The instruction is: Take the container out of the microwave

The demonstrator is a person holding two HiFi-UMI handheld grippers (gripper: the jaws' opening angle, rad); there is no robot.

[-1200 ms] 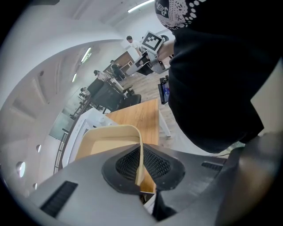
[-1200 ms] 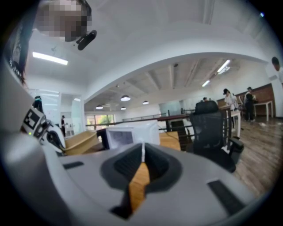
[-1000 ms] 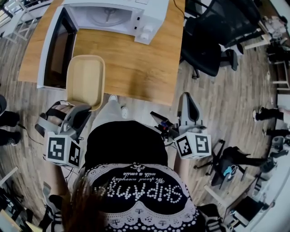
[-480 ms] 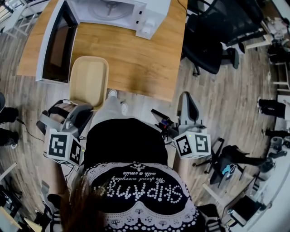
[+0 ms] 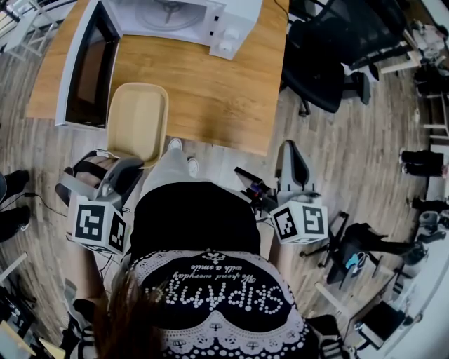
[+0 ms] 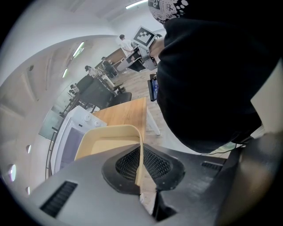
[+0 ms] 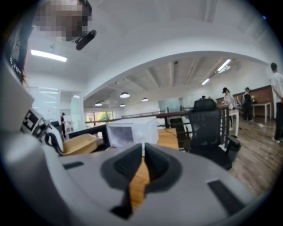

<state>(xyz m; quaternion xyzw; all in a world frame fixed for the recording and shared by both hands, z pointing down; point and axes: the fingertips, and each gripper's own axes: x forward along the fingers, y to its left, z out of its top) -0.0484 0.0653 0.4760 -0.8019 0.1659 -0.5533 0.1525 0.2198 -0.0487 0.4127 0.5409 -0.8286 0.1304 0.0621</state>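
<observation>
Two grippers are showing: left gripper (image 5: 118,167) is clamping the container (image 5: 137,120) rim, long axis running toward 12 o'clock. Right gripper (image 5: 290,156) is hanging closed, empty.

Wooden table (image 5: 203,95) bearing an open microwave (image 5: 237,24)

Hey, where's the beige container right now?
Head view, left side: the beige container is outside the microwave, at the front left edge of the wooden table beside the open door, its near rim pinched in the left gripper.
</observation>
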